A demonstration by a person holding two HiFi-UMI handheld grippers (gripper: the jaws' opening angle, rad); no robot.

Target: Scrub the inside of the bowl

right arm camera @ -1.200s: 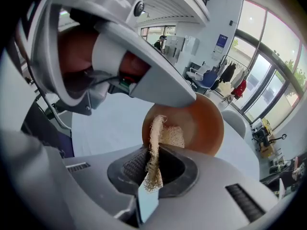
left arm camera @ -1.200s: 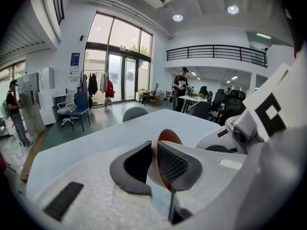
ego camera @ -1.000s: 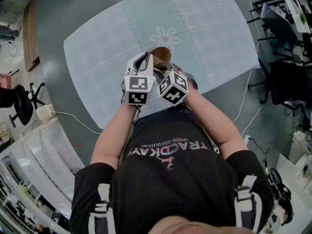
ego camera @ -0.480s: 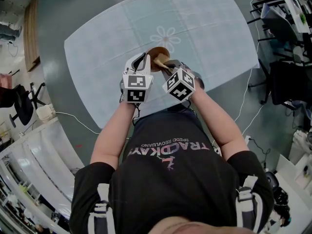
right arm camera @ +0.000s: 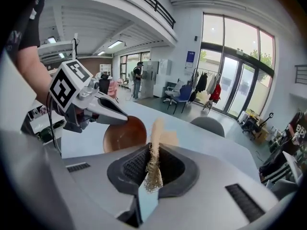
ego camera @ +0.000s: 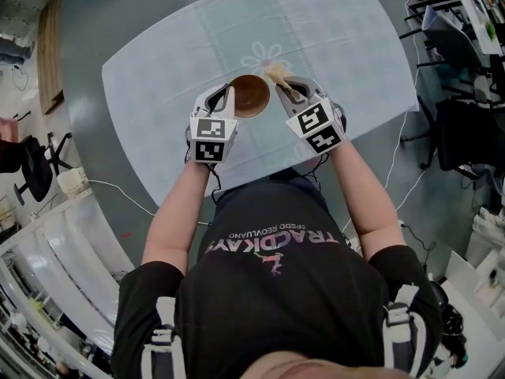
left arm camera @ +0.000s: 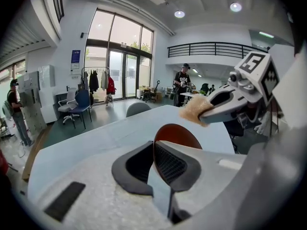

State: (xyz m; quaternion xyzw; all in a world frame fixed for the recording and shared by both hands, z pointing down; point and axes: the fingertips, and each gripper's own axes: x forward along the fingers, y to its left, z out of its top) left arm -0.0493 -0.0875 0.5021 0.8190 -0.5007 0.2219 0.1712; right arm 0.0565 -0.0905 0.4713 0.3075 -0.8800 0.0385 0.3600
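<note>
Left gripper (ego camera: 226, 95) is clamped on the near-left rim of the brown bowl (ego camera: 249, 95). Its own view shows the jaws (left arm camera: 154, 150) nipping the thin wall, one pad inside and one outside. Right gripper (ego camera: 286, 88) is closed on a pale fibrous sponge (ego camera: 274, 73). In its view the sponge (right arm camera: 154, 169) stands pinched between the two pads, its free end sticking out past the tips. Both forearms reach forward from the body over the near edge of the table (ego camera: 339, 38), elbows bent, and the grippers angle inward toward each other.

Half a second ago the grippers were crowded together with the sponge down in the bowl. Now they are apart and farther out over the table. The right one has swung out to the right, so the sponge is outside the bowl, just beyond its far-right rim.

The bowl sits just below the flower motif (ego camera: 254, 54) on the table's pale cover. A grey chair (right arm camera: 208, 123) stands at the far side.
</note>
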